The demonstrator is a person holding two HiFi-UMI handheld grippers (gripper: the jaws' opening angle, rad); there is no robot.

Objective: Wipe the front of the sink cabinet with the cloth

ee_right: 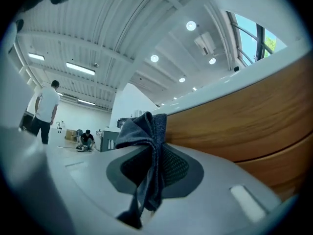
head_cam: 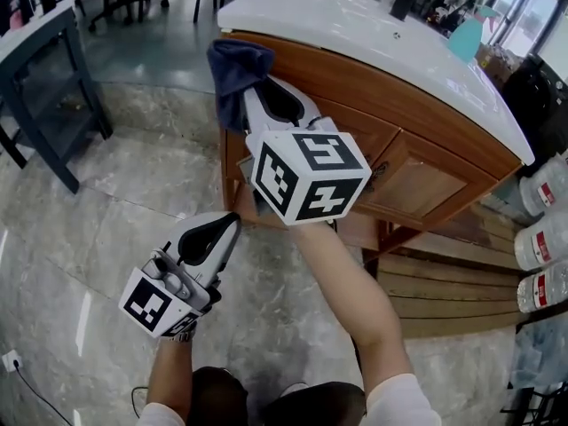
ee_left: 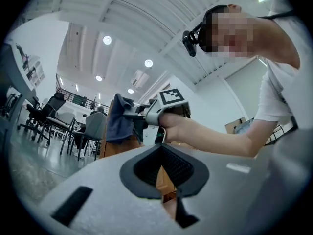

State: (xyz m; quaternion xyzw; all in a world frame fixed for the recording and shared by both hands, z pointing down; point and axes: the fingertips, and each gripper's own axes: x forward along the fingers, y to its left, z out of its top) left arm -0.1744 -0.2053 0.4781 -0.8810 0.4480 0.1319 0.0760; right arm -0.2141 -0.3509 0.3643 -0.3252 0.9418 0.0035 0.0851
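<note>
**A:** Start close in. What is the left gripper [head_cam: 232,224] doing?

**B:** Nothing for the job. It hangs low at the near left over the stone floor [head_cam: 115,193], its jaws together with nothing between them. It is well apart from the woodwork.

**A:** And the right gripper [head_cam: 256,96]?

**B:** It is reached out farther, with its jaws clamped on the cloth [head_cam: 235,71]. The cloth sits at the far left top corner of the sink cabinet [head_cam: 417,162] front, just under the edge of the white countertop [head_cam: 373,34].

**A:** Is the cloth on the wood?

**B:** It looks laid against that corner, but I can't tell for certain that it touches.

**A:** How should the wipe go from there?

**B:** My judgement is to lead with the bunched fabric, not the jaw tips, so no plastic scrapes the finish. Press it flat to the panel, sweep right along the top band, then drop a row and overlap each pass down over the framed doors. The pinch should be firm. Only a fold seems to be gripped, and drag on the wood could pull it free.

**A:** And the cloth itself?

**B:** It is dark blue-grey and soft, with a fine woven texture. It is bunched into a folded crown above the jaw tips, and a narrow tail hangs down between them.
</note>
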